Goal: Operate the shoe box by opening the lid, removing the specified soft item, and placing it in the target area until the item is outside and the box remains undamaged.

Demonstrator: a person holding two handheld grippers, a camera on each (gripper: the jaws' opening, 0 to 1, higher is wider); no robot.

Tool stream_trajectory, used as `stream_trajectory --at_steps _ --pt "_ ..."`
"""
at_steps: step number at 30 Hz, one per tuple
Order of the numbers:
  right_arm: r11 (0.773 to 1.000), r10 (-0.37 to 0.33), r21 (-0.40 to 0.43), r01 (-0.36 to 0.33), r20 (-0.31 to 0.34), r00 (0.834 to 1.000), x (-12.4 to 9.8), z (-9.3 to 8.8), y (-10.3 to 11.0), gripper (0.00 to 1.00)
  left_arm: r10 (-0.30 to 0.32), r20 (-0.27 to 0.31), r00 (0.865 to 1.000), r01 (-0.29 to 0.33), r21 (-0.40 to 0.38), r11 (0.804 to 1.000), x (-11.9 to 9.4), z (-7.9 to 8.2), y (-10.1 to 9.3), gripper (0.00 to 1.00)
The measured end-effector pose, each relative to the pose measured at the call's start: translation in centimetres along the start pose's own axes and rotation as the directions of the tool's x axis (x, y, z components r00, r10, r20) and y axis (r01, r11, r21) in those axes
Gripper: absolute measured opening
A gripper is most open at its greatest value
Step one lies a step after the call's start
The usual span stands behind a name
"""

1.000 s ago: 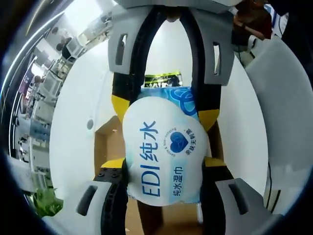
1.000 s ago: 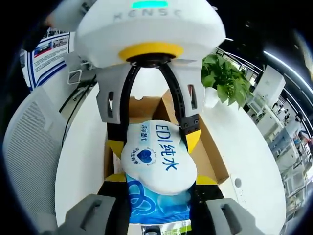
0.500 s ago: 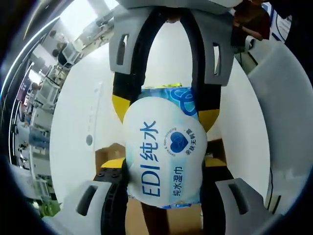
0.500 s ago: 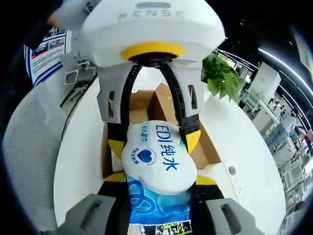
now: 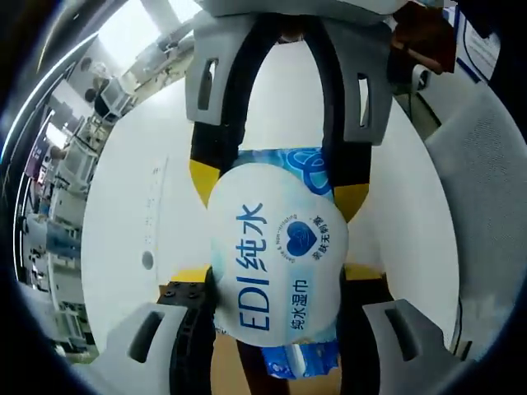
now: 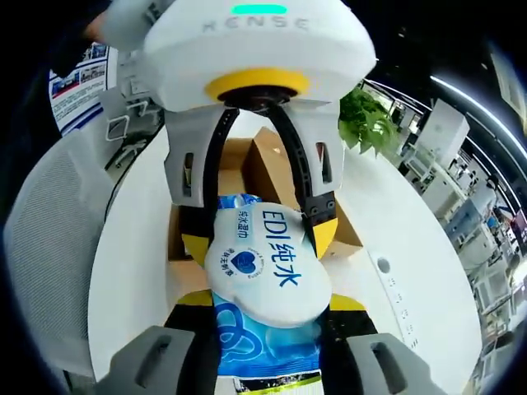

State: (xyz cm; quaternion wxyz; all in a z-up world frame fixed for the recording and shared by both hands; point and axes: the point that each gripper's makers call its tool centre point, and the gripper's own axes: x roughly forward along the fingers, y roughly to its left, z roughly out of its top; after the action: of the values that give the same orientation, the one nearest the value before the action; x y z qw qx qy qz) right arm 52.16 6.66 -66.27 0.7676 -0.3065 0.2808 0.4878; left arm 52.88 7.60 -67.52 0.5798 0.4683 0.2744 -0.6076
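Observation:
A soft white and blue wet-wipes pack (image 5: 276, 255) printed "EDI" hangs in the air between both grippers. In the left gripper view, my left gripper (image 5: 277, 276) rises from below, shut on the pack's near end. My right gripper (image 5: 276, 188) reaches in from the top, shut on the far blue end. In the right gripper view, the pack (image 6: 265, 265) sits in my right gripper (image 6: 269, 301), with the left gripper (image 6: 259, 240) clamped on it from above. The open brown shoe box (image 6: 268, 160) lies behind on the table, partly hidden. A strip of its cardboard (image 5: 226, 370) shows low in the left gripper view.
Below is a round white table (image 5: 132, 206), whose surface (image 6: 132, 255) runs on both sides of the box. A grey mesh chair (image 6: 45, 222) stands at its edge, and a potted plant (image 6: 369, 123) sits beyond the box. Office desks fill the background.
The pack, still held by both grippers, has moved away from the box. The box has shrunk back in the right gripper view and slipped toward the bottom of the left gripper view.

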Motion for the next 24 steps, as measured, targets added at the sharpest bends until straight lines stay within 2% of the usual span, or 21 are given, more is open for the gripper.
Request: stream_trajectory --at_steps 7,13,24 --pt "1.000 -0.001 0.012 0.001 0.011 1.000 -0.7 -1.4 -0.7 0.43 -0.007 0.008 1.000 0.007 0.004 1.000 0.8 1.3 0.5 0.59" --pt "1.000 0.003 0.011 -0.004 0.007 1.000 -0.9 -1.8 -1.0 0.43 -0.016 -0.001 1.000 0.016 0.003 1.000 1.4 1.8 0.7 0.59" --pt "1.000 0.008 0.006 -0.008 -0.009 1.000 -1.1 -3.6 -1.6 0.43 -0.016 0.015 1.000 0.016 -0.004 1.000 2.9 2.8 0.9 0.59"
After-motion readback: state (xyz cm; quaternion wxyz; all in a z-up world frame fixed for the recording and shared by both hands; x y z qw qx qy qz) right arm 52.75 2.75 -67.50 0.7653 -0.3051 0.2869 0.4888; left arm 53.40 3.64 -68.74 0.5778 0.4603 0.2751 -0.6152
